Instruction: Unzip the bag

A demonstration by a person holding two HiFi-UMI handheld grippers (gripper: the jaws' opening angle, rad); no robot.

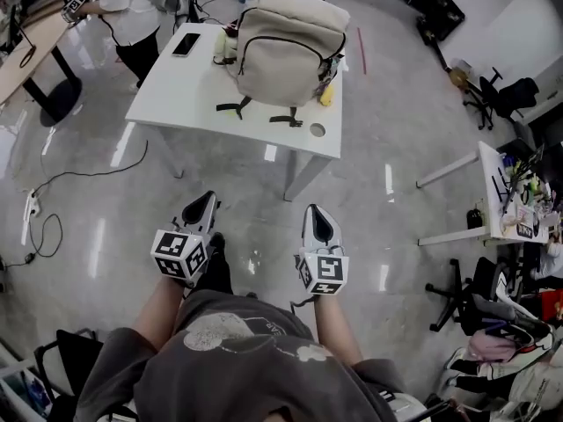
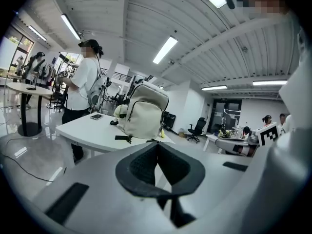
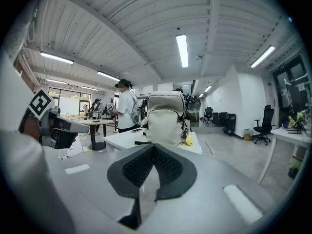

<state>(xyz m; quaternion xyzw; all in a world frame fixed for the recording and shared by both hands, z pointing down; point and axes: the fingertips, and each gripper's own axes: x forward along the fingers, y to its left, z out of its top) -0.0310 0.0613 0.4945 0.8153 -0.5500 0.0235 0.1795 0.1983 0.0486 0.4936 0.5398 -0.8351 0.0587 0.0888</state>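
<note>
Head view looks down on a beige bag [image 1: 286, 47] standing upright near the far right end of a white surface [image 1: 189, 90], with its two dark straps [image 1: 236, 106] trailing toward the near edge. A dark zip line [image 1: 290, 39] curves across the bag's front panel. A phone [image 1: 186, 44] lies flat to the left of the bag, and a small yellow object [image 1: 326, 95] sits against the bag's right side. A person in a white top [image 1: 132, 7] stands at the surface's far left corner. Both tools hang over the glossy floor [image 1: 106, 200], close to the wearer's body and well apart from the surface. The left hand-held gripper [image 1: 204, 199] points forward with its marker cube toward the wearer, and the right hand-held gripper [image 1: 318, 211] sits beside it at about the same height. Left gripper view shows the left hand-held gripper [image 2: 157, 149] with its dark pads pressed together and nothing between them. Beyond them stands the bag [image 2: 144, 112] on the surface [image 2: 90, 133], with the person [image 2: 84, 82] behind it to the left. Right gripper view shows the right hand-held gripper [image 3: 154, 149] likewise closed, pads meeting and empty. The bag [image 3: 165, 117] rises straight ahead past the jaw tips, the yellow object [image 3: 188, 140] lies at its lower right, and the left hand-held gripper [image 3: 56, 128] shows at the picture's left edge.
</note>
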